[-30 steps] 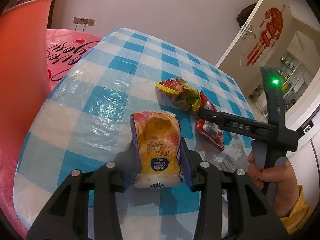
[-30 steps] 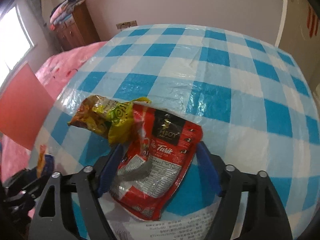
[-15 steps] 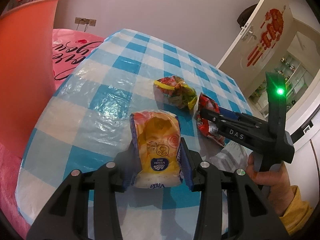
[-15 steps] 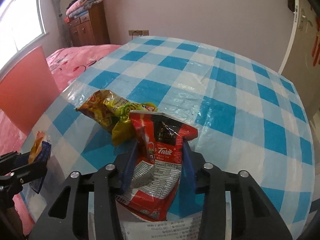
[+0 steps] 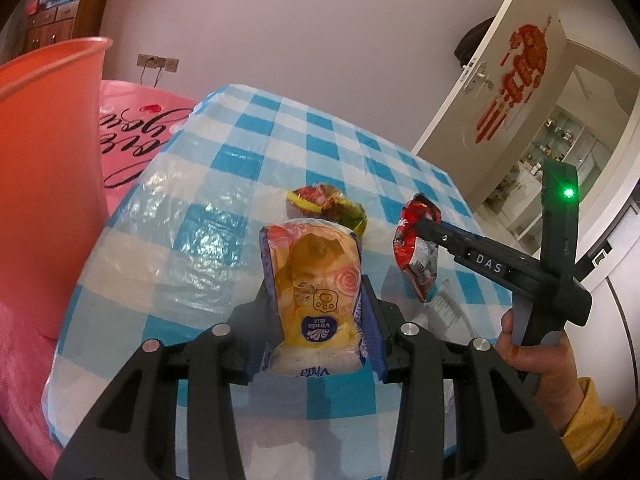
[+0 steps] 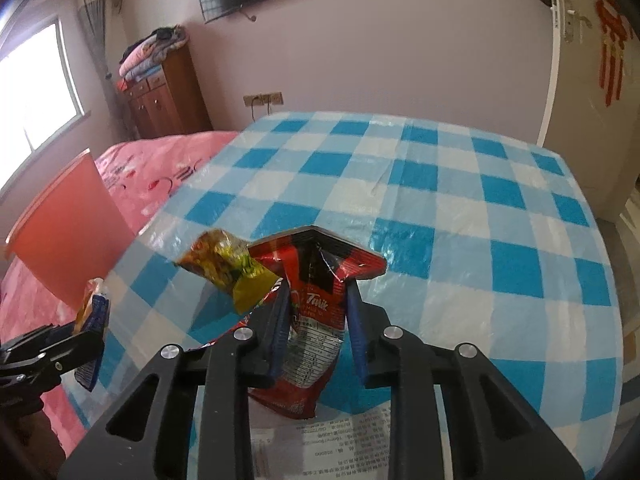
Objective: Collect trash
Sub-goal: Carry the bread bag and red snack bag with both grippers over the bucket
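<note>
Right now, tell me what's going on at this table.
A person is clearing trash with two handheld grippers. The left gripper is shut on a yellow tissue pack. The right gripper has just closed on a red wrapper, lifted off the checked tablecloth. A crumpled yellow wrapper remains; an orange bin stands nearby.

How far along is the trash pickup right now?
Nothing shows as binned yet. In hand: the left gripper clamps the yellow tissue pack, and the right gripper has just closed on the red wrapper. Left: the crumpled yellow wrapper and printed paper remain on the table; orange bin waits.
</note>
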A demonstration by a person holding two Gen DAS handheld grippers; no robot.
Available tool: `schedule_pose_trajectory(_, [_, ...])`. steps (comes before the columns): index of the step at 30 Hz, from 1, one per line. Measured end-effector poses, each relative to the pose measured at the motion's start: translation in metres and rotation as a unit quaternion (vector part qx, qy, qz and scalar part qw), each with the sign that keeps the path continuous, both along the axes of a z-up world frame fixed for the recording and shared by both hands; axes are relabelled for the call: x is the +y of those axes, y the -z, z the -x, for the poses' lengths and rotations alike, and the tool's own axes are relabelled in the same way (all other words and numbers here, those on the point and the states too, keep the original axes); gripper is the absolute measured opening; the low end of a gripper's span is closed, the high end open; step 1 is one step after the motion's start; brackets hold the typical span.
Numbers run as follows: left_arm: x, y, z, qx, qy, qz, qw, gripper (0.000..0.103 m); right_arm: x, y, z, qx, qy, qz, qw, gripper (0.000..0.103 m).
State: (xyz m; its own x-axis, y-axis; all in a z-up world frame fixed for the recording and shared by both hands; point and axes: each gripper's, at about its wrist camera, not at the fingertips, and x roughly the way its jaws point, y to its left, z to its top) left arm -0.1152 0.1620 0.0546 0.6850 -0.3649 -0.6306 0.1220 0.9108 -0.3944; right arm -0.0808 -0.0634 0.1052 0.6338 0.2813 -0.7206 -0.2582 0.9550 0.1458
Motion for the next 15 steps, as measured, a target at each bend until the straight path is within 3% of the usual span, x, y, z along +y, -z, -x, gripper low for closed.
schedule_pose_trajectory(8, [0.01,-0.025,0.003,-0.036,-0.002,-0.003,0.9993,0.042,0.008,-0.042,0.007,-0.029,-0.005,-0.036,0.999,0.027])
schedule_pose_trajectory(15, [0.035,-0.063,0.007,-0.081,-0.023,-0.004,0.9964,0.042,0.046,-0.086,0.006,-0.051,-0.05,-0.064,0.995,0.027])
